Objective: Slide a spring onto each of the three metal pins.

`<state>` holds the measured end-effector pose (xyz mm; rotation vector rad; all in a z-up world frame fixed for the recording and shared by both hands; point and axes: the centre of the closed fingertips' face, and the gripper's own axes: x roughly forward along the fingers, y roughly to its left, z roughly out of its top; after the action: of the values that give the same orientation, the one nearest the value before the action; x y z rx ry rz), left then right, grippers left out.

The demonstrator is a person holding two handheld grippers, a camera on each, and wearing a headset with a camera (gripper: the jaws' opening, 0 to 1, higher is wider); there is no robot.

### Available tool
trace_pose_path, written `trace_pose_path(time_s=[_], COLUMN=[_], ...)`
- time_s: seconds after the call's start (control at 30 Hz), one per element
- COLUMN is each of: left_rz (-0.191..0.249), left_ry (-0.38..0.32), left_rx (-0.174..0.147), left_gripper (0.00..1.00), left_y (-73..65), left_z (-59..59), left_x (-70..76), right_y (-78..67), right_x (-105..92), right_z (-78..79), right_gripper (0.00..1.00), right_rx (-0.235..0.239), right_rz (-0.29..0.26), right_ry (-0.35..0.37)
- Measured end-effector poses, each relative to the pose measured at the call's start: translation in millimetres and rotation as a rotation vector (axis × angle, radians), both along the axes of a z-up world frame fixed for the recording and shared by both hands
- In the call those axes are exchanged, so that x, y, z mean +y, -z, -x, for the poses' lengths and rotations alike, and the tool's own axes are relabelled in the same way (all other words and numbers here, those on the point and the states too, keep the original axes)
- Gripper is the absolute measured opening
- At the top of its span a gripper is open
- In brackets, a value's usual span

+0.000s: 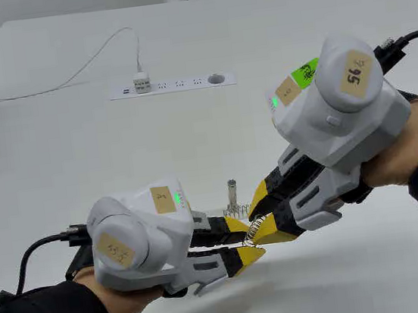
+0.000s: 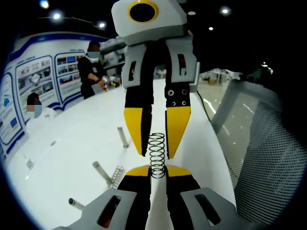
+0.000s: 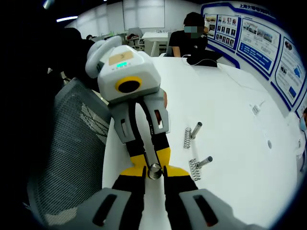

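White surface (image 1: pixel 57 160), head view: we log a power strip (image 1: pixel 172 85) at the far side. Parts sit directly on the top rather than in a tray or box. One upright pin (image 1: pixel 232 191) stands mid-surface with a loose spring (image 1: pixel 231 213) at its foot. Nearer us, the left tool (image 1: pixel 244 241) and right tool (image 1: pixel 266 214) meet tip to tip. The held spring (image 1: pixel 256 232) bridges them clear of the surface, in our judgement for a hand-over or alignment before threading.

Left gripper view: the left tool is clenched on the near end of the held spring. The right tool's yellow jaws straddle the far coils, and we cannot tell whether they press. We count three pins (image 2: pixel 123 137), one with a loose spring beside it, not around it.

Right gripper view: the held spring shows end-on between both sets of tips. Two pins are seen, each with a loose spring alongside.
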<state>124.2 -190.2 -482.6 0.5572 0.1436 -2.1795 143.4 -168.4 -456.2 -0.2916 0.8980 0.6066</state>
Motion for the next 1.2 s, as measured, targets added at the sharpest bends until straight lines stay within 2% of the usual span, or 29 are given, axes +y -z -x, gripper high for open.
trace_pose_path(time_s=[0.2, 0.83, 1.0, 1.2], left_rz=[0.002, 0.000, 0.000, -0.005], left_ry=[-0.002, -0.005, -0.009, -0.035], left_rx=[0.002, 0.022, 0.039, 0.059], left_gripper=[0.11, 0.12, 0.17, 0.22], left_y=[-0.9, -1.8, -3.4, -4.0], left_z=[-0.5, 2.4, 3.0, -3.4], left_x=[-0.4, -1.4, -2.9, -1.1], right_y=[1.3, -1.2, -2.3, -4.4], right_x=[-1.4, -0.2, -5.0, -11.5], right_z=[1.0, 0.3, -0.4, 2.2], right_gripper=[0.13, 0.12, 0.12, 0.12], right_rx=[0.007, 0.005, 0.006, 0.005], right_rz=[0.006, 0.015, 0.019, 0.019], right_ry=[0.000, 0.004, 0.013, 0.029])
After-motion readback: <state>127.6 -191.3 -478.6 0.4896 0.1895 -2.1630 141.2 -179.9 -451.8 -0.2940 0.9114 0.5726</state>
